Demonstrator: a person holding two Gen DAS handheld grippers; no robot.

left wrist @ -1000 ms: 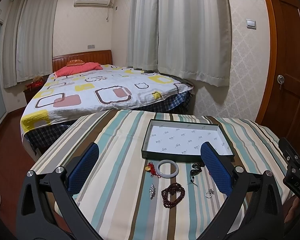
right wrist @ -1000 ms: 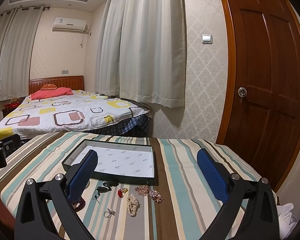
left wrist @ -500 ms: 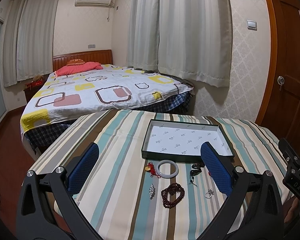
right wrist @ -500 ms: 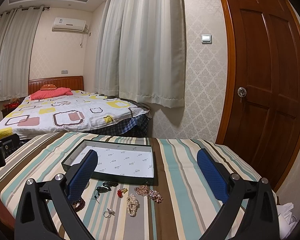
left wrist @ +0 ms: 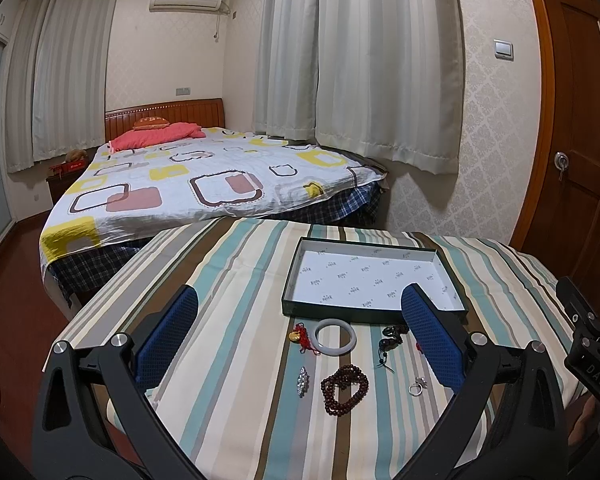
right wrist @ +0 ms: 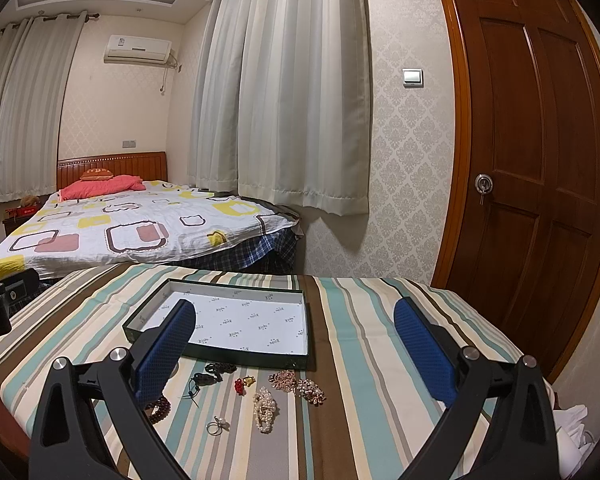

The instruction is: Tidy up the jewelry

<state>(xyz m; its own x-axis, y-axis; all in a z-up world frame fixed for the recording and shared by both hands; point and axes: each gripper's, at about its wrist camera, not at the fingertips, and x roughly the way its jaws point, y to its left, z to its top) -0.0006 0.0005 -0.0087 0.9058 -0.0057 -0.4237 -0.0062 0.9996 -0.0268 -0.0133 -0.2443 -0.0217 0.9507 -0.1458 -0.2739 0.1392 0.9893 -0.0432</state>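
From the left wrist camera, the left gripper [left wrist: 300, 316] has its two blue pads spread wide and holds nothing. It hangs above the striped tablecloth [left wrist: 228, 360]. The flat dark-green box with white paper lining [left wrist: 374, 278] sits at about 1 o'clock and has nothing in it. Just below the box lie the jewelry pieces: a pale round jade bangle [left wrist: 335, 337] at 12 o'clock, a gold charm on red cord [left wrist: 300, 338] to its 9 o'clock, a small silver brooch [left wrist: 302, 381], a dark red bead bracelet [left wrist: 345, 389], a black knotted cord charm [left wrist: 392, 338] and a little silver ring [left wrist: 417, 386] at 3 o'clock. At the right edge a black part reads "DAS".

From the right wrist camera, the right gripper [right wrist: 296, 344] is spread wide too, and holds nothing. The box sits at 11 o'clock. Near it lie a small red and gold charm [right wrist: 243, 384], two sparkly pink-gold brooches [right wrist: 298, 386] and a white pearl bracelet [right wrist: 265, 408] at 6 o'clock.

What could go wrong, I think: the pieces are tiny and flat, so the wide pads may pinch the cloth and drag it, and other pieces would slide. The beads may slip out if held by one loop. The ring may roll away.

The lining carries small printed marks, too small to read.
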